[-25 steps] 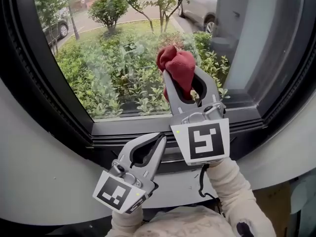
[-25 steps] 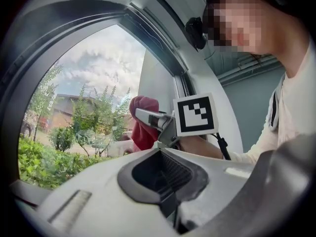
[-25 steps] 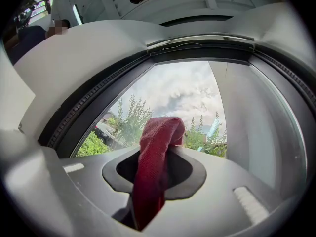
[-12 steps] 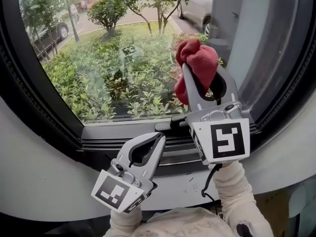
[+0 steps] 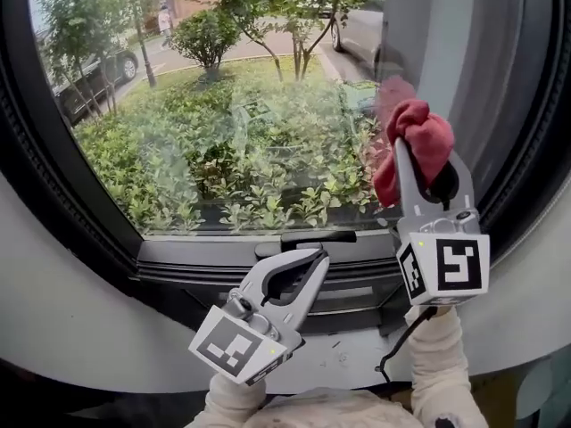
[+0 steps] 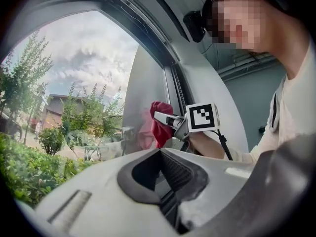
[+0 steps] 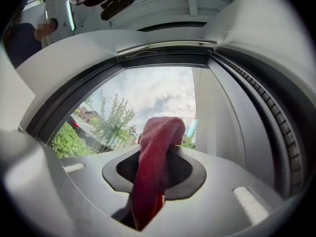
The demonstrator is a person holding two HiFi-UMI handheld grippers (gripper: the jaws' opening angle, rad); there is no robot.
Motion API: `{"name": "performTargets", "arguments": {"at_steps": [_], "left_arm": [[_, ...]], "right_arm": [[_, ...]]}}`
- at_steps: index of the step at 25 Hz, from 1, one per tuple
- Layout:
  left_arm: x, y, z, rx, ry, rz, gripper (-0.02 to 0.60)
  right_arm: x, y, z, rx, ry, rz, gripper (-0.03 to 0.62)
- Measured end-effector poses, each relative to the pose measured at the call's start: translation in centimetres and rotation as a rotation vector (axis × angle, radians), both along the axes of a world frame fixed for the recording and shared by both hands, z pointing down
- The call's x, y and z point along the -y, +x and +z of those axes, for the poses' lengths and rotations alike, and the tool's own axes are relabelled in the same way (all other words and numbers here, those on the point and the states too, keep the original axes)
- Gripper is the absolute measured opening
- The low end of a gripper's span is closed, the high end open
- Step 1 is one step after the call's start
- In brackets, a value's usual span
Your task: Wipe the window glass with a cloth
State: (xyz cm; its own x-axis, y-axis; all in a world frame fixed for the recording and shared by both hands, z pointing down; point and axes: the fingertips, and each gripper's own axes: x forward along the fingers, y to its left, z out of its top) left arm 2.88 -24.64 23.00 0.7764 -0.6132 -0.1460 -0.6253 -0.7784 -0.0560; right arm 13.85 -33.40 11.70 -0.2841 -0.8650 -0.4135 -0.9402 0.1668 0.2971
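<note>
Since a second ago my right gripper [image 5: 412, 154] has slid the red cloth [image 5: 421, 136] from mid-pane over to the right edge of the window glass [image 5: 223, 105], and my left gripper [image 5: 314, 259] has drifted a bit right, staying low.

Head view: the cloth is bunched at the right gripper's tips and pressed to the glass just beside the dark frame [image 5: 526, 150]. The left gripper hangs below the window handle [image 5: 303, 237], near the sill, well apart from the cloth.

Left gripper view: left gripper [image 6: 160, 152] jaws are pinched together with nothing in them. Up ahead I see the cloth [image 6: 157, 125] against the pane, with the right gripper [image 6: 168, 120] behind it.

Right gripper view: right gripper [image 7: 157, 152] jaws are clamped on the cloth [image 7: 153, 172], which pokes out past the tips toward the glass [image 7: 148, 95].
</note>
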Motion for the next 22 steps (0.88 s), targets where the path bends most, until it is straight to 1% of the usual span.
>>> {"name": "performTargets", "arguments": {"at_steps": [3,7,10,17,22], "left_arm": [[0.1,1.4,-0.4,0.004,0.032,0.017,0.001],[0.3,2.2,-0.2,0.008,0.040,0.014,0.000],[0.3,2.6,0.3,0.022,0.031,0.017,0.001],[0.4,2.6,1.1,0.029,0.008,0.003,0.000],[0.1,1.8,1.0,0.022,0.007,-0.004,0.000]], "right_arm": [[0.1,2.2,0.0,0.024,-0.001,0.009,0.127],[0.3,2.4,0.8,0.021,0.014,0.001,0.126],[0.2,2.6,2.6,0.031,0.003,-0.001,0.126],[0.1,2.7,8.8,0.041,-0.047,-0.005,0.126],[0.2,2.3,9.6,0.076,-0.060,0.009,0.126]]}}
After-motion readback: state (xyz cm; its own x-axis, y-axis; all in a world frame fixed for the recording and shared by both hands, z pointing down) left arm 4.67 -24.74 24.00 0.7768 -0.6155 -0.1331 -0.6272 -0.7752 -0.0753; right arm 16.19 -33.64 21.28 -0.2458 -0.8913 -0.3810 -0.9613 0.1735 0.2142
